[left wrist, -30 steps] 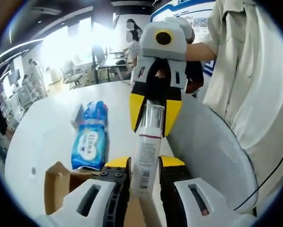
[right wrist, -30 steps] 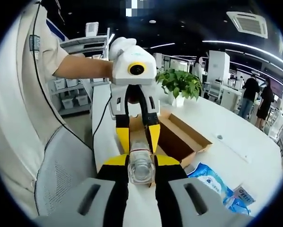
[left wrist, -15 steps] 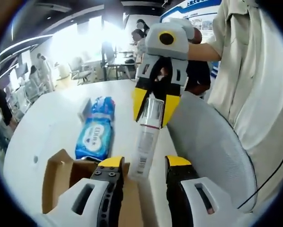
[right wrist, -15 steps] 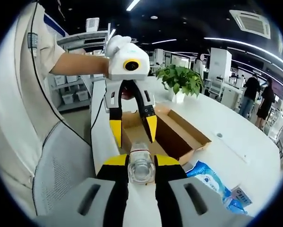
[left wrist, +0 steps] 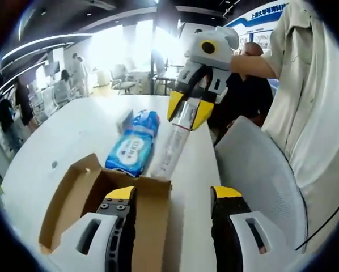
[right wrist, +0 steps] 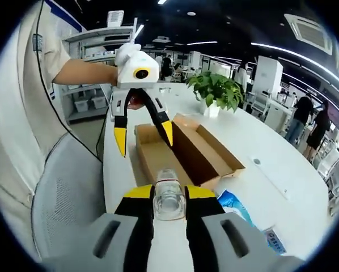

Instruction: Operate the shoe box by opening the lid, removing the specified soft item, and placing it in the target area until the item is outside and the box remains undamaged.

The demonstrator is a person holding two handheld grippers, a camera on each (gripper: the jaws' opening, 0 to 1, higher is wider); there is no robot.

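In the right gripper view, the right gripper (right wrist: 169, 199) has its yellow-tipped jaws clamped on a clear plastic bottle (right wrist: 169, 201). The bottle's long axis runs straight along the jaws, its rounded end pointing forward, away from the camera. Just beyond the jaw tips lies the open cardboard shoe box (right wrist: 183, 153), brown inside, its long side running away from the jaws. To the right of the jaws a blue wet-wipe pack (right wrist: 237, 205) lies on the white table (right wrist: 283, 170); its printing is too small to read. Above the box hangs the left gripper (right wrist: 142, 136), jaws spread wide and holding nothing. Farther off stands a potted green plant (right wrist: 217, 93).

In the left gripper view, the left gripper (left wrist: 172, 195) has its jaws well apart, with a corner of the shoe box (left wrist: 101, 198) lying between and to the left of them. Past the tips, the bottle (left wrist: 172, 147) slants upward from the box edge into the right gripper (left wrist: 187, 110), which grips its upper end. A label with fine print runs along it, unreadable. Left of the bottle lies the wipe pack (left wrist: 132, 147), its white label illegible.
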